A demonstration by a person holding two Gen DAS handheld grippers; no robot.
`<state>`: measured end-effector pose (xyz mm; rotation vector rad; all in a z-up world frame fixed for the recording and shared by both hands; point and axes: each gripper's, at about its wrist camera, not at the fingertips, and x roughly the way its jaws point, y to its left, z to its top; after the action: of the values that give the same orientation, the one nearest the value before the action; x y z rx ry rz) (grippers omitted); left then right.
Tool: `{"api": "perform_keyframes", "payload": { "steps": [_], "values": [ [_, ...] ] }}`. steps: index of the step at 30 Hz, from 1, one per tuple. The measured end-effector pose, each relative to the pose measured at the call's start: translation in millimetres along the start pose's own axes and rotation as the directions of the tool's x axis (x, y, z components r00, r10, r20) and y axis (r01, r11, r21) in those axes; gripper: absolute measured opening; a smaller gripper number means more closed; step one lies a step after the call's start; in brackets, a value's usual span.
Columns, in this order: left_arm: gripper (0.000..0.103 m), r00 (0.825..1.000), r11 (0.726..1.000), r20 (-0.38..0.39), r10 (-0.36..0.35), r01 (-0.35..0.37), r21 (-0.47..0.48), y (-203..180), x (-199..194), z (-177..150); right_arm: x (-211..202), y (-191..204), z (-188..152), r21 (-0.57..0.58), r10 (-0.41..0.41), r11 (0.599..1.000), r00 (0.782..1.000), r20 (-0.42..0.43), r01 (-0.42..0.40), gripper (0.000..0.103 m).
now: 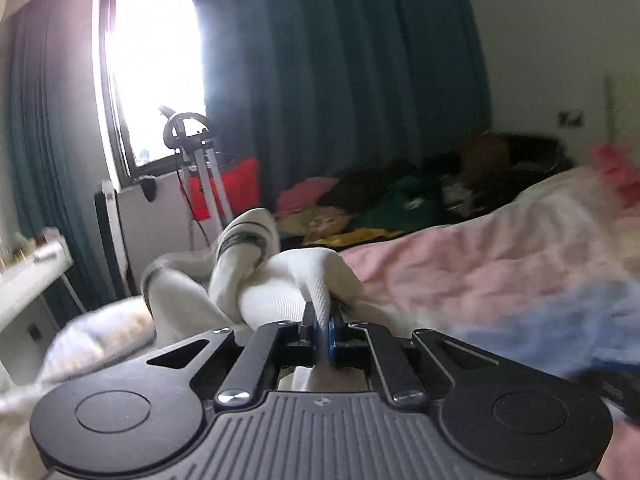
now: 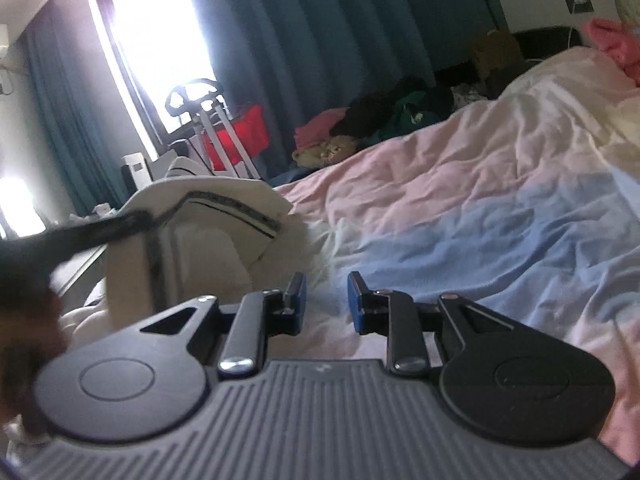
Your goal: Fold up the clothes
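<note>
My left gripper [image 1: 323,322] is shut on a fold of white socks [image 1: 280,280]. The socks are bundled together, with dark stripes at the cuffs, and are lifted above the bed's near edge. In the right wrist view the same white socks [image 2: 200,232] hang to the left, with the other gripper's dark body blurred at the far left. My right gripper [image 2: 326,300] is open and empty, low over the pink and blue duvet [image 2: 460,208], to the right of the socks.
A heap of mixed clothes [image 1: 360,208] lies at the far side of the bed, also in the right wrist view [image 2: 360,124]. A window, teal curtains [image 1: 340,80], an exercise machine [image 1: 200,160] and a red bag [image 1: 236,184] stand behind.
</note>
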<state>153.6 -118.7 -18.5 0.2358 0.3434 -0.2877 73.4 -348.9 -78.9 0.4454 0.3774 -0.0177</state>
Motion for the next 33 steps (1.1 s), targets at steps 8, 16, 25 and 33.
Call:
{"api": "perform_keyframes", "payload": {
  "steps": [8, 16, 25, 33],
  "values": [
    [0.004, 0.992, 0.996, -0.083, -0.09, 0.09, -0.01, -5, -100, -78, -36, 2, -4, 0.068, 0.054, 0.996, 0.998, -0.013, -0.053, 0.026],
    [0.004, 0.989, 0.968, -0.1, -0.109, 0.083, -0.239, 28, -108, -94, -29, -19, -24, 0.31, 0.19, 0.938, 0.977, -0.096, -0.152, 0.027],
    [0.005, 0.991, 0.915, -0.039, -0.131, 0.106, -0.389, 59, -111, -94, 47, -30, -30, 0.56, 0.374, 0.791, 0.92, -0.12, -0.248, 0.068],
    [0.005, 0.993, 0.901, 0.021, -0.119, 0.117, -0.418, 72, -93, -108, 177, -12, -33, 0.579, 0.251, 0.808, 0.952, -0.176, -0.106, 0.053]
  ]
}}
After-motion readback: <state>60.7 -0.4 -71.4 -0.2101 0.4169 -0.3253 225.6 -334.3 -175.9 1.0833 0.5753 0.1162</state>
